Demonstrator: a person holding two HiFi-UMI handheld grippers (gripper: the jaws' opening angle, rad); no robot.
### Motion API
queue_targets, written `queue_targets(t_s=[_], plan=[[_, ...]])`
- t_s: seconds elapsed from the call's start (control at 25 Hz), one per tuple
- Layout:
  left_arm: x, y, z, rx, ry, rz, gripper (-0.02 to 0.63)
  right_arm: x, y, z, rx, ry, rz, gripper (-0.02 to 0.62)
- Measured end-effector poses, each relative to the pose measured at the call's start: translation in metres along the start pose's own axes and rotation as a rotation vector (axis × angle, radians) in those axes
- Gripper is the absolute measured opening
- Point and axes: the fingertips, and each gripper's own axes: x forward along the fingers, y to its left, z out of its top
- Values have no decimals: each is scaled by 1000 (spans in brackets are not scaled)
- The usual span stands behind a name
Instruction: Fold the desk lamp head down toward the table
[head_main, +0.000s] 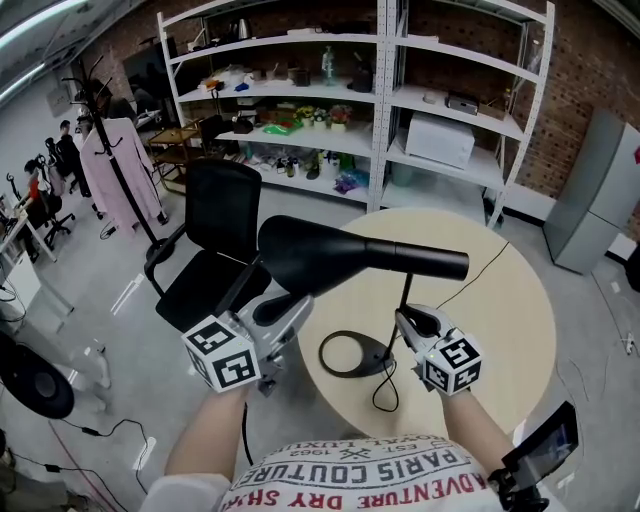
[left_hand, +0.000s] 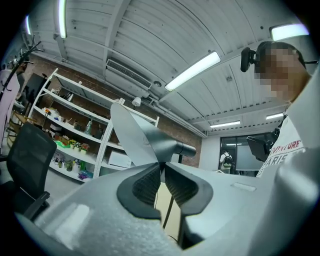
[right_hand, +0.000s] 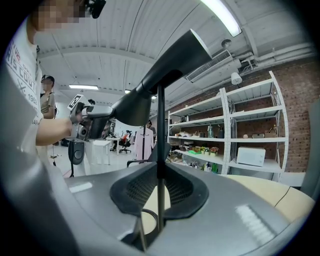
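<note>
A black desk lamp stands on the round beige table (head_main: 505, 320). Its cone-shaped head (head_main: 330, 255) lies roughly level and points left, above a thin upright stem (head_main: 405, 290) and a ring base (head_main: 352, 356). My left gripper (head_main: 288, 305) is shut on the head's thin rim (left_hand: 142, 142), which the pads of the left gripper (left_hand: 161, 170) pinch edge-on. My right gripper (head_main: 412, 320) is shut on the stem low down. In the right gripper view the stem (right_hand: 160, 125) runs up between the pads of the right gripper (right_hand: 159, 175) to the head (right_hand: 167, 62).
The lamp's black cable (head_main: 385, 395) loops at the table's near edge. A black office chair (head_main: 215, 235) stands left of the table, a coat rack (head_main: 118, 165) further left. White shelves (head_main: 385, 100) fill the back wall. A dark device (head_main: 545, 448) sits at bottom right.
</note>
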Motion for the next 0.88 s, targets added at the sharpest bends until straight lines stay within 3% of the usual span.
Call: queue_targets(t_s=[0.88], plan=[[5, 0, -37, -98, -8, -1, 31, 0, 0, -2, 1, -19, 26, 46]])
